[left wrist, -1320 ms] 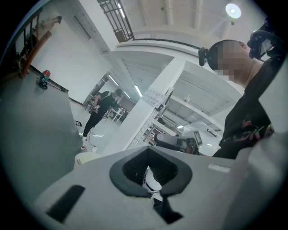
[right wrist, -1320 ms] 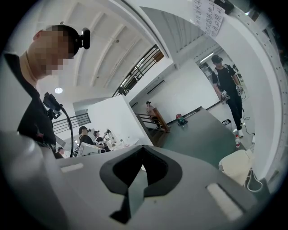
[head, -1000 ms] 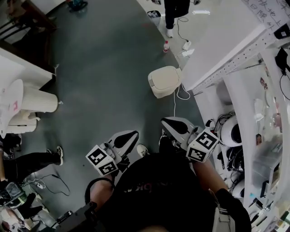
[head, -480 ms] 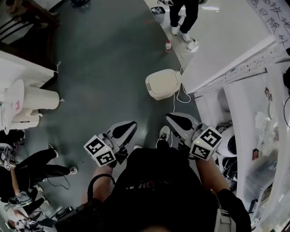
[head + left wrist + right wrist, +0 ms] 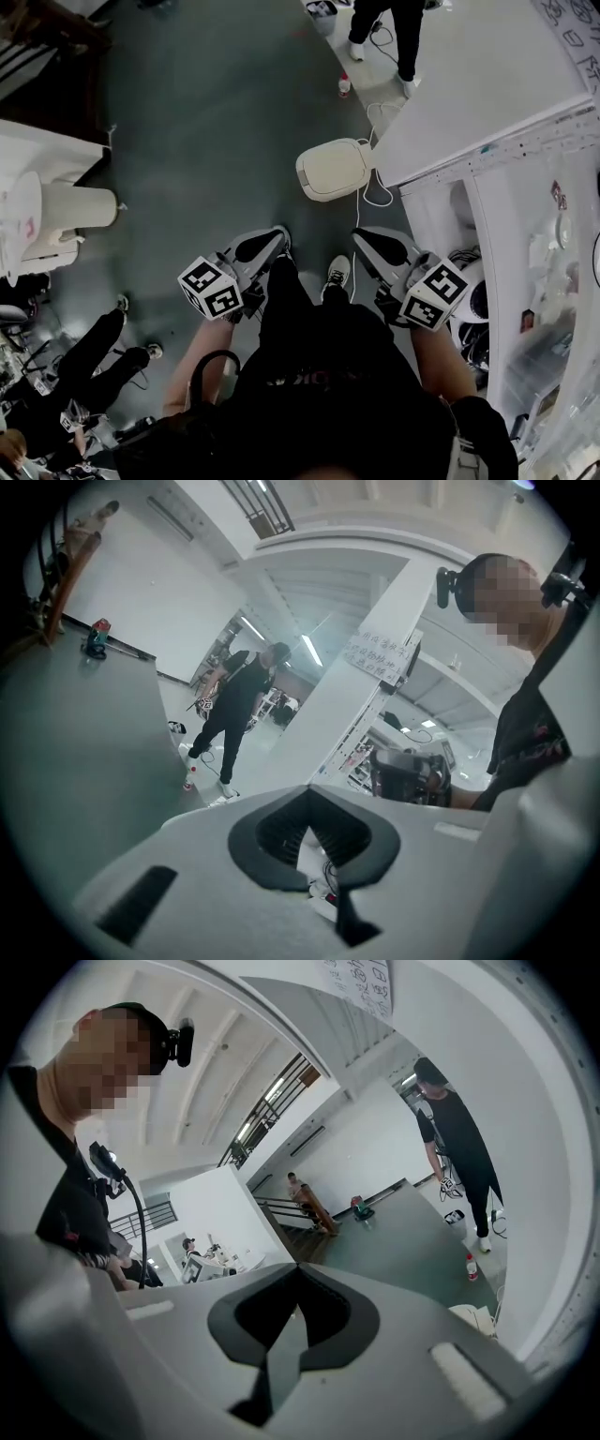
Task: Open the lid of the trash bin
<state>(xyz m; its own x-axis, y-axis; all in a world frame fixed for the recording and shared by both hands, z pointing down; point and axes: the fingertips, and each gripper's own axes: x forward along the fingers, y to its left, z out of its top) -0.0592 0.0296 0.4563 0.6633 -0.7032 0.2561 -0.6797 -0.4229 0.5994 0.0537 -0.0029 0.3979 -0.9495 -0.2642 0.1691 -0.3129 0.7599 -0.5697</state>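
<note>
**Left gripper** (image 5: 278, 234) – clenched. In the left gripper view (image 5: 308, 789) the jaw tips meet in a point, with nothing between them and nothing touched. It is held out over the floor (image 5: 206, 122), with its marker cube (image 5: 211, 289) nearest the person.

**Right gripper** (image 5: 359, 234) – clenched likewise. The right gripper view (image 5: 296, 1267) shows the tips together and empty. It is held level with the left gripper, and the person's shoe (image 5: 337, 272) is on the floor between the two.

**Edges and room**
- Open grey-green floor stretches ahead and to the left of both grippers.
- On the right, the corner of a white surface (image 5: 469, 84) juts in.
- A white cable (image 5: 375, 192) loops down from that corner onto the floor, ahead of the right gripper.
- Farther off, a small bottle (image 5: 344, 85) stands on the floor near a standing person (image 5: 389, 23).
- Other people sit at the lower left of the head view, well clear of both grippers.

**Trash bin** (image 5: 333, 169)
- The bin is cream with rounded corners, and its lid is down.
- It stands on the floor just beside the surface's corner, with the cable at its right side.
- It is ahead of both grippers, roughly between the lines they point along, and apart from each.
- In the right gripper view its pale top (image 5: 473, 1316) shows low at the right, beyond the jaw.
</note>
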